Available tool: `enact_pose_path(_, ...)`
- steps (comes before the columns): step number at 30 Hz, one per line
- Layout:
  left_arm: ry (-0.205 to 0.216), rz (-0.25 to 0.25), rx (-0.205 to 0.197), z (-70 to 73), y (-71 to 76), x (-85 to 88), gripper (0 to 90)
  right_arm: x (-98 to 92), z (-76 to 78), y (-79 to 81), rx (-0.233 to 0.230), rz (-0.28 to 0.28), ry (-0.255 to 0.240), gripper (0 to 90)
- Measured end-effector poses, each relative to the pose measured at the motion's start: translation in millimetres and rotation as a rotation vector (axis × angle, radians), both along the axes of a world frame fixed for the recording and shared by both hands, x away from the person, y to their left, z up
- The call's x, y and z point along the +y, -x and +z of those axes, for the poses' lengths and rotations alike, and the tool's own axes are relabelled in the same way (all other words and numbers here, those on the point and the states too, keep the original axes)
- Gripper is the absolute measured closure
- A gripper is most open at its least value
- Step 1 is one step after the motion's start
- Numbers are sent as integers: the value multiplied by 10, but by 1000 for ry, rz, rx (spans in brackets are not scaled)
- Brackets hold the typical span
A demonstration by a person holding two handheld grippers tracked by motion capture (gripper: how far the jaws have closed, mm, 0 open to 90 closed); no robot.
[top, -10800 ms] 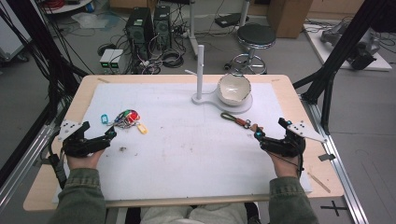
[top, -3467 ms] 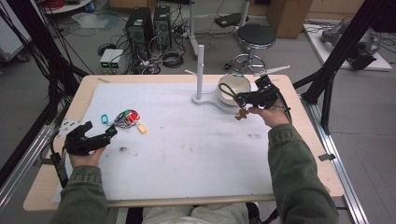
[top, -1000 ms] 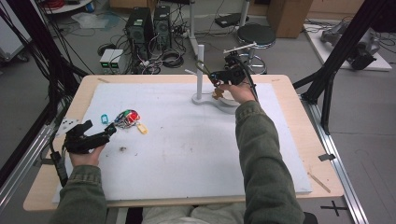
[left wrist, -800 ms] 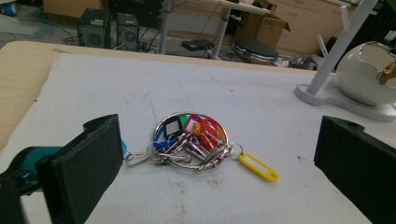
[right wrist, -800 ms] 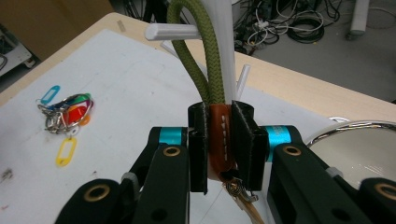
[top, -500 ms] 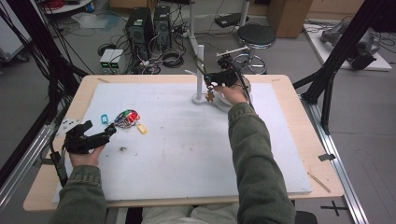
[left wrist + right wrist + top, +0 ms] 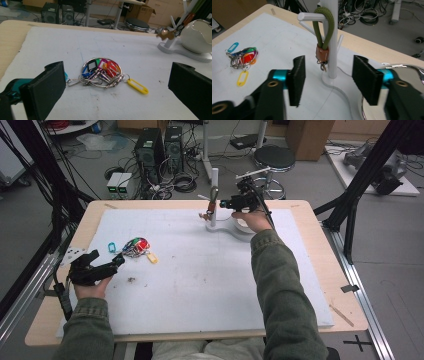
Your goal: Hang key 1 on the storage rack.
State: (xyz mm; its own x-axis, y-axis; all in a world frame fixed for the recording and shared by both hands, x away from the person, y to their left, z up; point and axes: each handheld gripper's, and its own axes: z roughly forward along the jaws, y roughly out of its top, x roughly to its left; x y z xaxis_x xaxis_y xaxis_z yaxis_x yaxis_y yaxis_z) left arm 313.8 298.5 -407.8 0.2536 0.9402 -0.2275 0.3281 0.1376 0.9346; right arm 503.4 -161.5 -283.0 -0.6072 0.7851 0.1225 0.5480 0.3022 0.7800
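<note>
Hanging by its green cord loop [image 7: 323, 27] from a side peg of the white stand [image 7: 333, 47], the brown-tagged key strap [image 7: 322, 54] sat near the far edge of the table, a little right of the middle. The right gripper [image 7: 327, 77] faced it with nothing between its pads; its jaws had just been opening and stood about half apart, clear of the strap. A white bowl [image 7: 197, 36] rested on the stand's base just beside the post. The left gripper [image 7: 95, 268] lay near the left edge of the table with its jaws wide apart and empty, pointing at the bunch of coloured key tags [image 7: 102, 72]. That bunch, with a yellow tag [image 7: 138, 86] trailing from it and a blue one [image 7: 111, 247] beside it, lay on the white mat toward the left edge. No writing could be read on any tag; their label windows looked blank. The white mat [image 7: 200, 285] covered most of the pale wooden table [image 7: 310, 210] and carried small dark smudges. Beyond the far edge stood computer towers [image 7: 160, 145], tangled cables, a round black stool [image 7: 274, 157] and cardboard boxes on a grey floor.
</note>
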Motion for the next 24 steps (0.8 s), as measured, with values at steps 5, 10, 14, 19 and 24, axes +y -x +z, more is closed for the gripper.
enact_pose_path(5, 2, 4, -3, 1, 2, 1, 17, -98, 29, 28, 34, -34, -6, 257)
enact_pose_path(10, 2, 4, -4, 1, 3, 2, 17, -168, 56, 64, 54, -53, 2, 185)
enact_pose_path(14, 3, 4, -5, 2, 5, 2, 17, -170, 38, 88, 88, -47, 56, 55)
enact_pose_path(19, 2, 3, -4, 2, 5, 2, 17, -175, 50, 128, 79, -70, 67, 6)
enact_pose_path(24, 3, 5, -5, 5, 8, 7, 17, -229, 19, 168, 76, -82, 35, 6)
